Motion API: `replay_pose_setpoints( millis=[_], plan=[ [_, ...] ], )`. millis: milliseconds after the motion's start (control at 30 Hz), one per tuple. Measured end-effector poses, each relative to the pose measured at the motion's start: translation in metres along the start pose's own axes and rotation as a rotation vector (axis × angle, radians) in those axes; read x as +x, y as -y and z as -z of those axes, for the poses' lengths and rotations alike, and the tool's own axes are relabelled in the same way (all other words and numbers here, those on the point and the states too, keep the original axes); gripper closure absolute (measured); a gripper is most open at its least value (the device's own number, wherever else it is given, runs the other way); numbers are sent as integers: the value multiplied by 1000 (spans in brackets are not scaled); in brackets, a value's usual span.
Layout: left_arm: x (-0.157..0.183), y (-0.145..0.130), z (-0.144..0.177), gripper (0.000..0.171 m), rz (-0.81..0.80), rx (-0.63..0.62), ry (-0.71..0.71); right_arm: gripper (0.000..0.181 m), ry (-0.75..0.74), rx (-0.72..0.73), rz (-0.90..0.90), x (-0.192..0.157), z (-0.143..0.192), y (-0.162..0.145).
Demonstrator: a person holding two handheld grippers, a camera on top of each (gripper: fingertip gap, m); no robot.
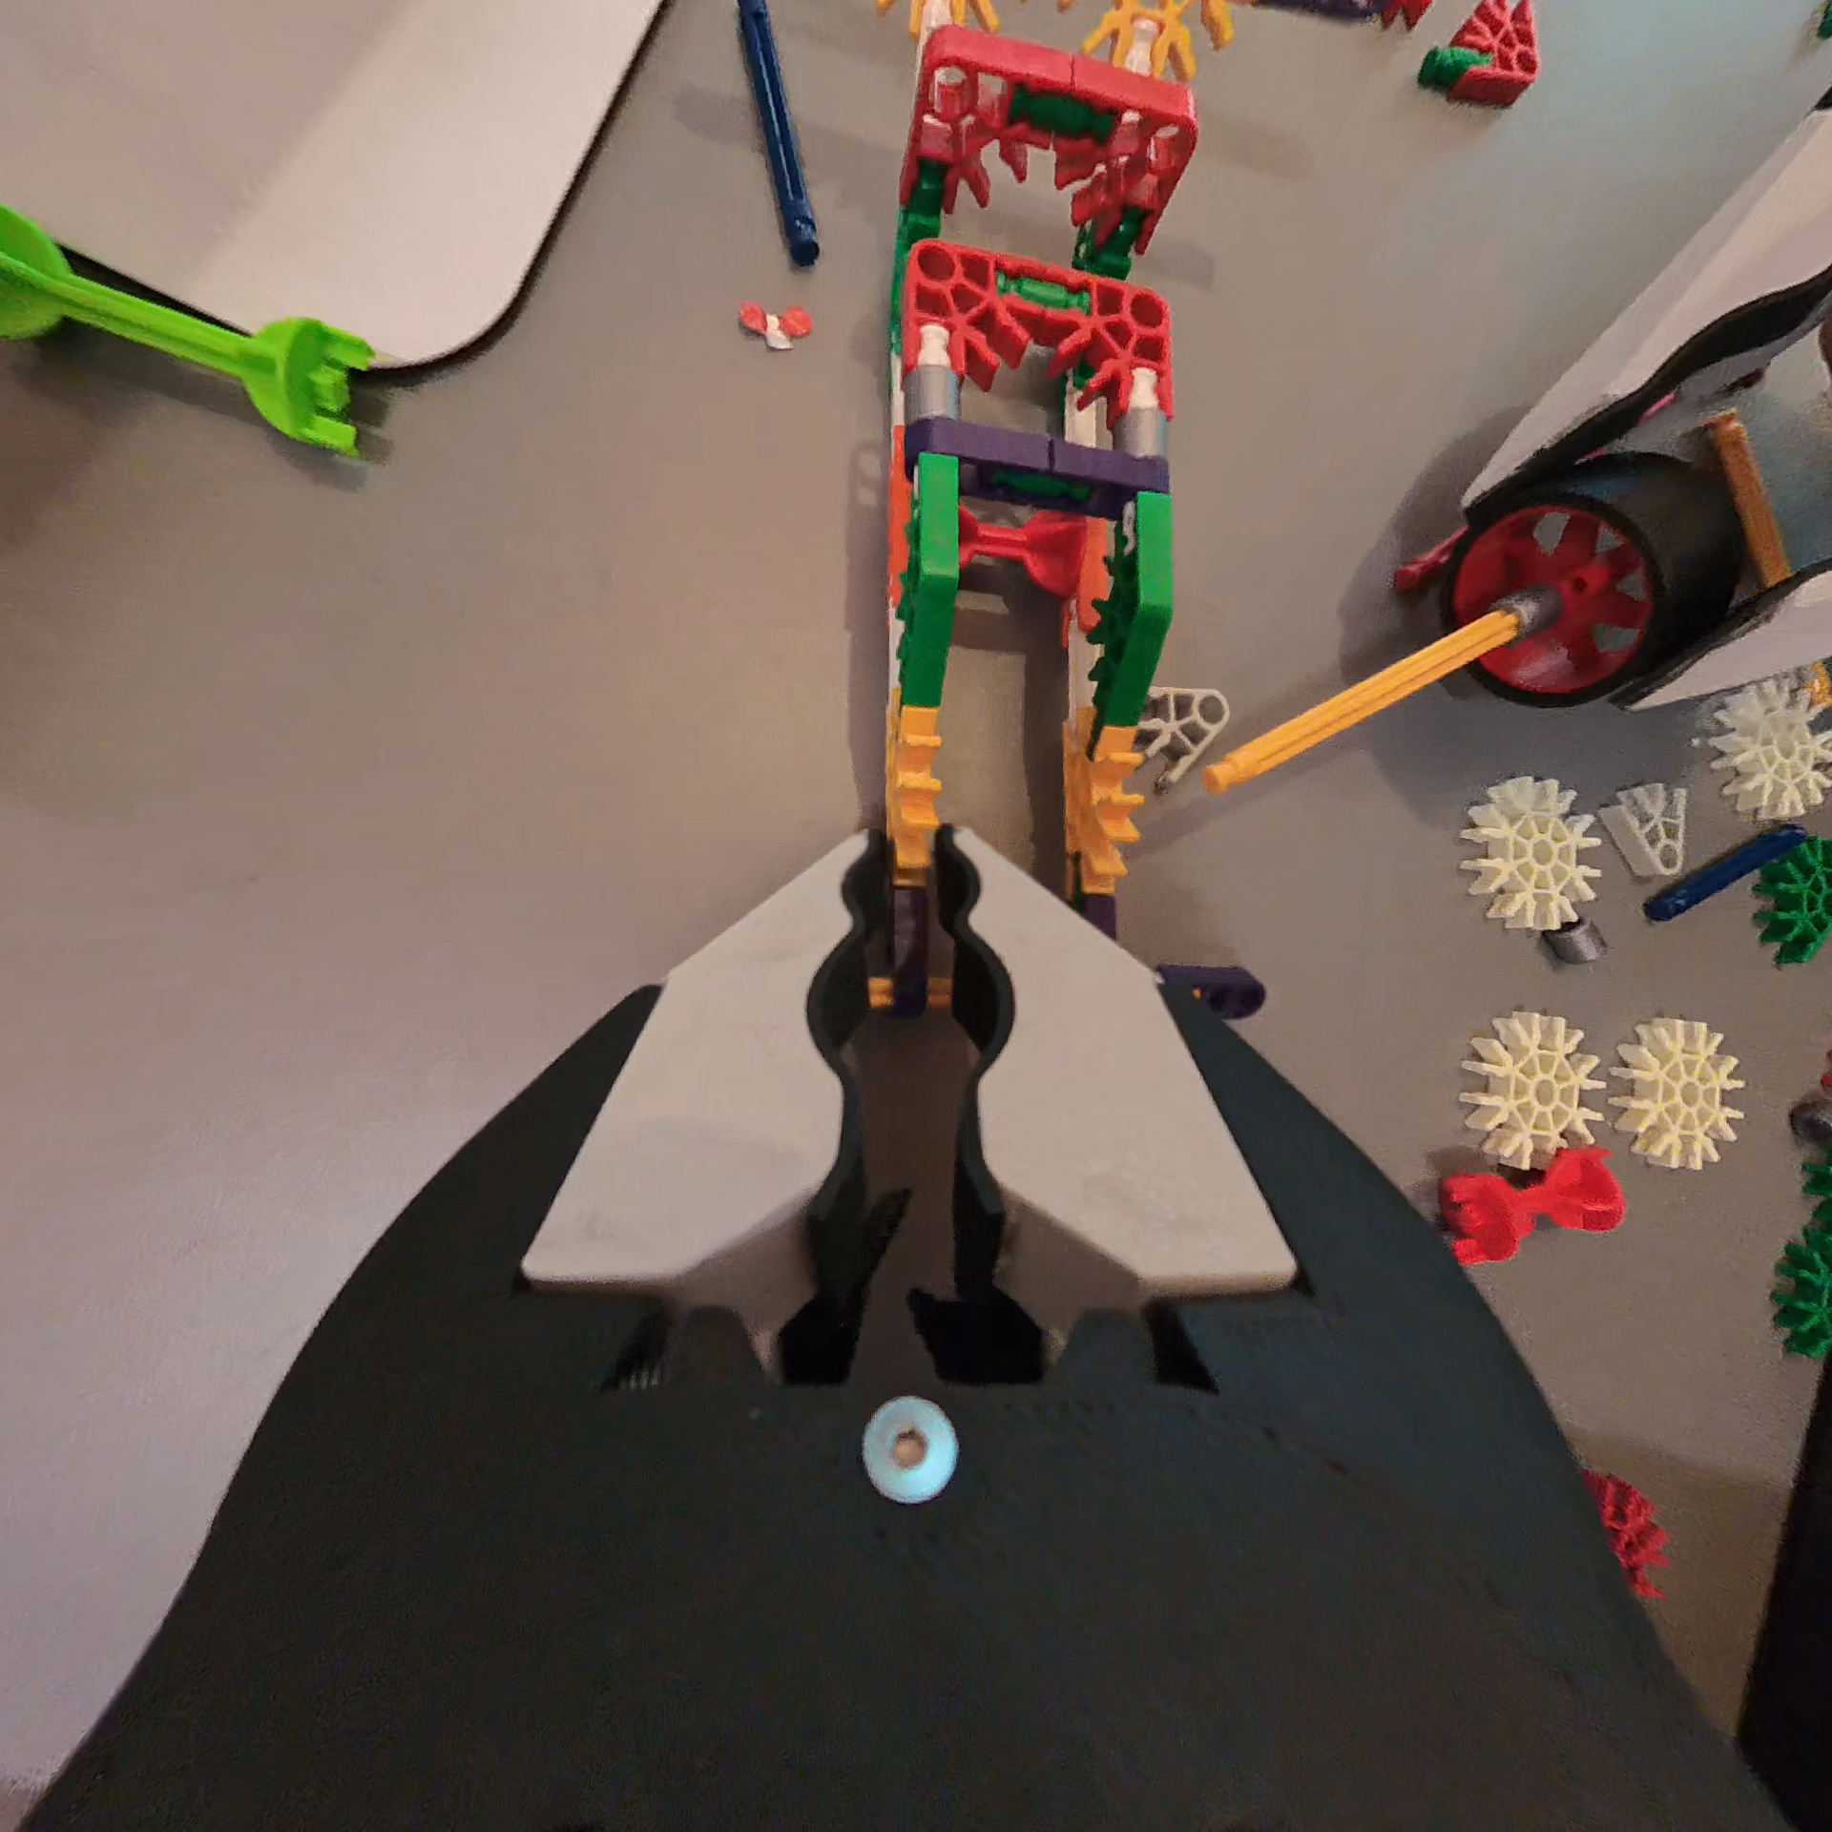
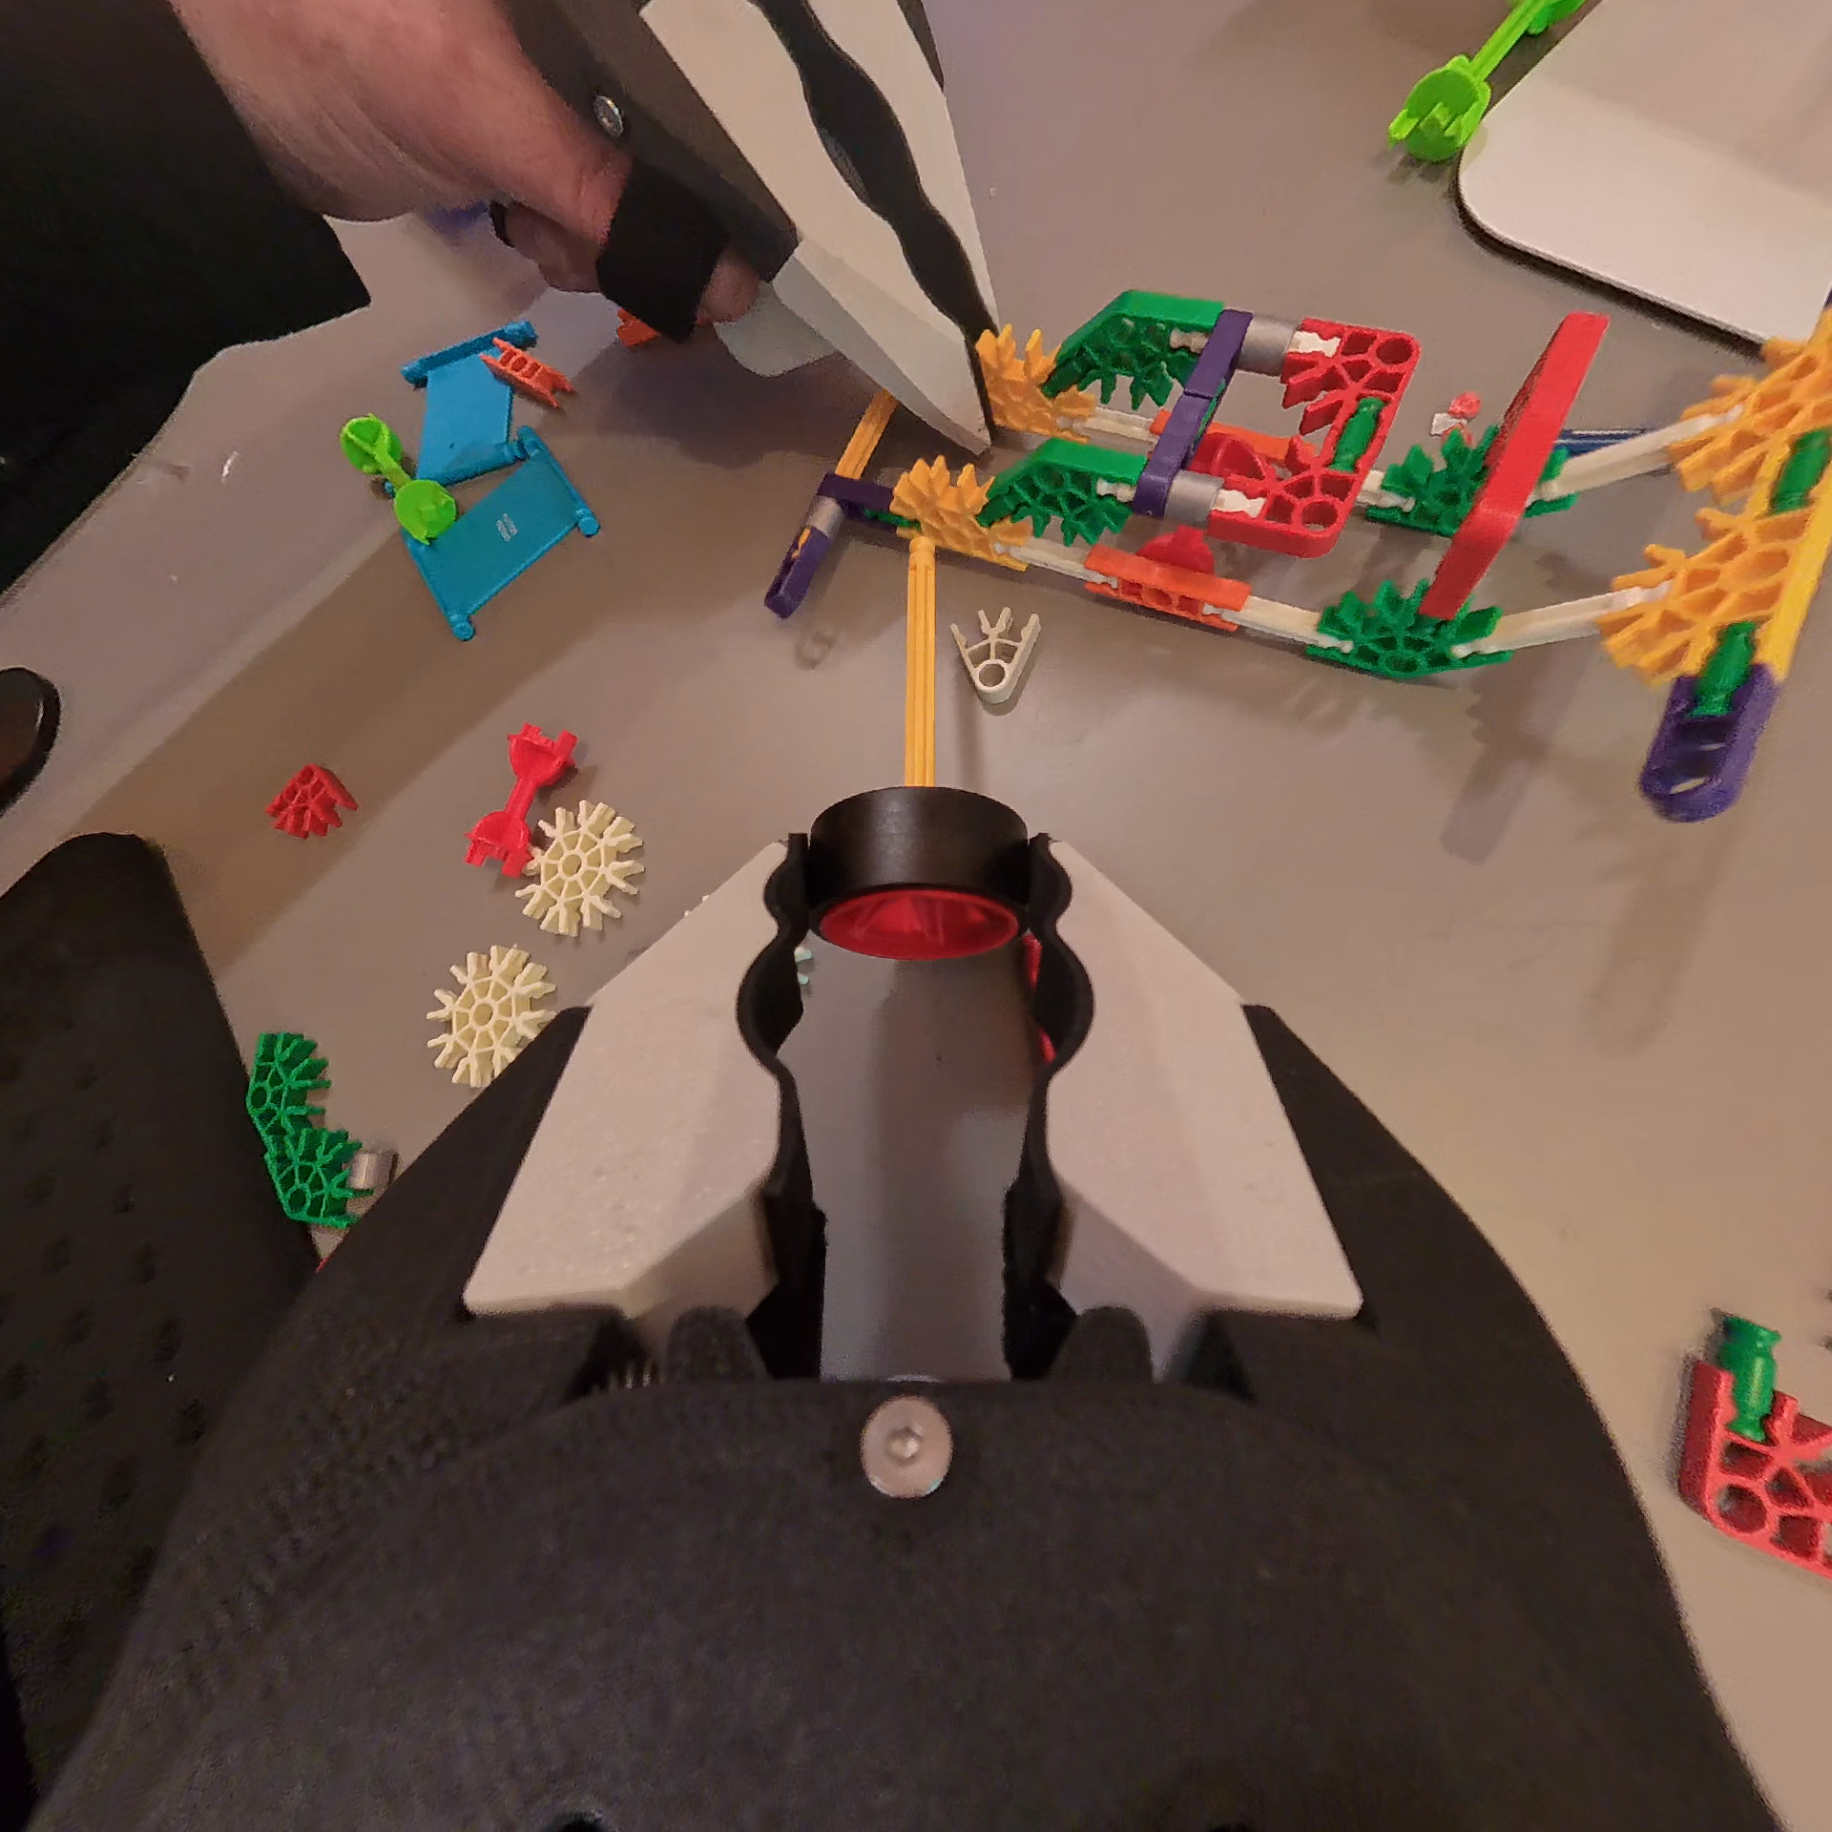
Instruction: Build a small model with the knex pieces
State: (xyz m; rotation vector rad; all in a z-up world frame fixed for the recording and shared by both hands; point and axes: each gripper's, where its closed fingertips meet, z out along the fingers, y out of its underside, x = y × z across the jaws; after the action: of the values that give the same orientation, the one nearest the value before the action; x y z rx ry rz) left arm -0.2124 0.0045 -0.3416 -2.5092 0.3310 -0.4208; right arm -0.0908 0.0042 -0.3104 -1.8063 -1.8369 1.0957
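My right fingers [image 2: 917, 872] pinch the black wheel [image 2: 912, 843]; my left fingers [image 1: 914, 853] squeeze the toy frame [image 1: 1031, 555]. I hold steady.

left tool [image 1: 912, 843] nearly closed, right tool [image 2: 917, 862] clamped

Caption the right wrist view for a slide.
Right gripper holds a black wheel on a yellow rod beside a multicoloured construction-toy frame.

Cream snowflake connectors [image 2: 580, 868] lie on the grey bench [image 2: 1289, 892]; blue panels [image 2: 491, 476] far left; lime-green rod [image 1: 178, 337] beside a white board [image 1: 327, 149]
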Motion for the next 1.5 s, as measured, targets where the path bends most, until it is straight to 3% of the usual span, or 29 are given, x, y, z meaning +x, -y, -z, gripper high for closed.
replay_pose_setpoints(
  millis=[833, 1233, 1500],
  plan=[
    [14, -2, 9, 169, 154, 73, 149, 140, -45, 50, -65, -2, -10, 2],
    [25, -2, 15, 169, 270, 124, 222, 140, -222, 66, 135, -12, -6, 15],
    [39, 2, 16, 169, 254, 143, 268, 140, -192, 76, 125, -12, -14, 17]
  ],
)
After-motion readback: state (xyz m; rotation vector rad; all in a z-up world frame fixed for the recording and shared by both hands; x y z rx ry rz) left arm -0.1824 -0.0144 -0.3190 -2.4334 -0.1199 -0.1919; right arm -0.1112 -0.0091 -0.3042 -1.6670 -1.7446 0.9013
